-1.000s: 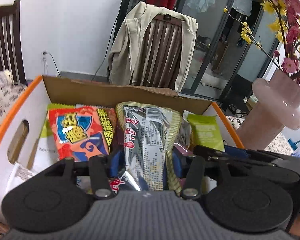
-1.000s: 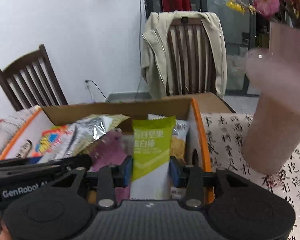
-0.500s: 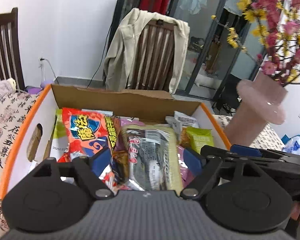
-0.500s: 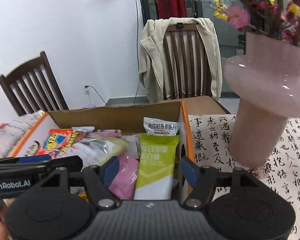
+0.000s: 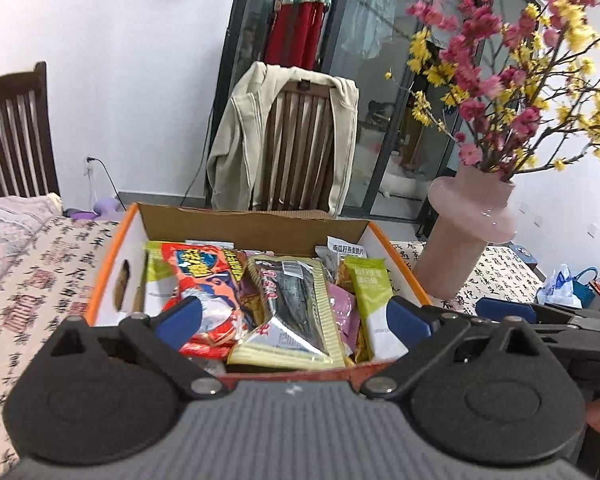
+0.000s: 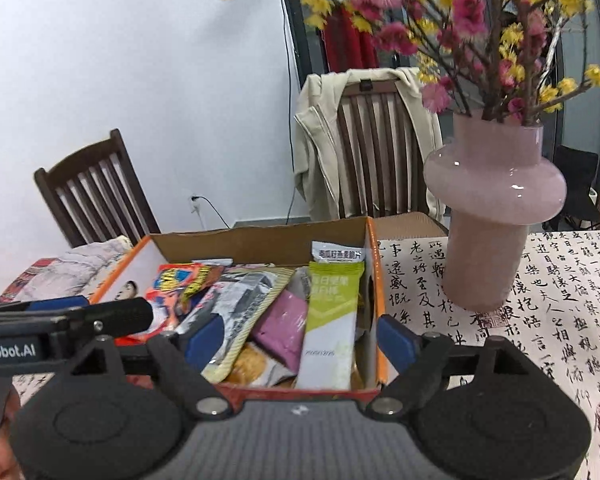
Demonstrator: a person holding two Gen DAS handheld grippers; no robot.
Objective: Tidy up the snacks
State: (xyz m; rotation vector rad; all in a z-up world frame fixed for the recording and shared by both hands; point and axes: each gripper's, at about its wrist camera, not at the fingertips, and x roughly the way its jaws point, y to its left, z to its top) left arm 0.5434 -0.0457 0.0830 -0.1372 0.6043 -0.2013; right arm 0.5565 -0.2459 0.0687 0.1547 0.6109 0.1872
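- Two grippers, both with jaws spread wide and holding nothing: left gripper (image 5: 294, 318) and right gripper (image 6: 300, 336), each hanging above the near edge of the cardboard box (image 5: 256, 224), side by side.
- One cardboard box, orange-edged, hand-slot in its left wall, standing on the worktop (image 6: 548, 304), which is covered by a cloth printed with calligraphy. All visible snacks lie inside it; none shows on the cloth.
- Contents, left to right in the left wrist view: red-orange snack bag (image 5: 204, 276) leaning on the left side; grey-and-cream seaweed-style packet (image 5: 292, 304) lying across the middle on top; pink packet (image 6: 284, 324) partly under it; green-and-white bar packet (image 6: 332, 316) standing on end near the right wall; white-labelled small packet (image 6: 338, 255) upright behind it.
- One pink glass vase (image 6: 496, 208) of flowering branches, just beside the box's right wall.
- Step in hand, as judged: release appears done, so the work is to clear the box cleanly and find the next item to sort.
- Handling note: lift both grippers straight up, jaws kept apart, so the fingers do not snag the crinkly film or drag the upright bar over.
- Hazard note: the right gripper's path sideways runs toward the vase and its low branches; travel toward the person first, then across.
- Order note: packets overlap loosely; the middle packet lies slantwise and may want straightening.
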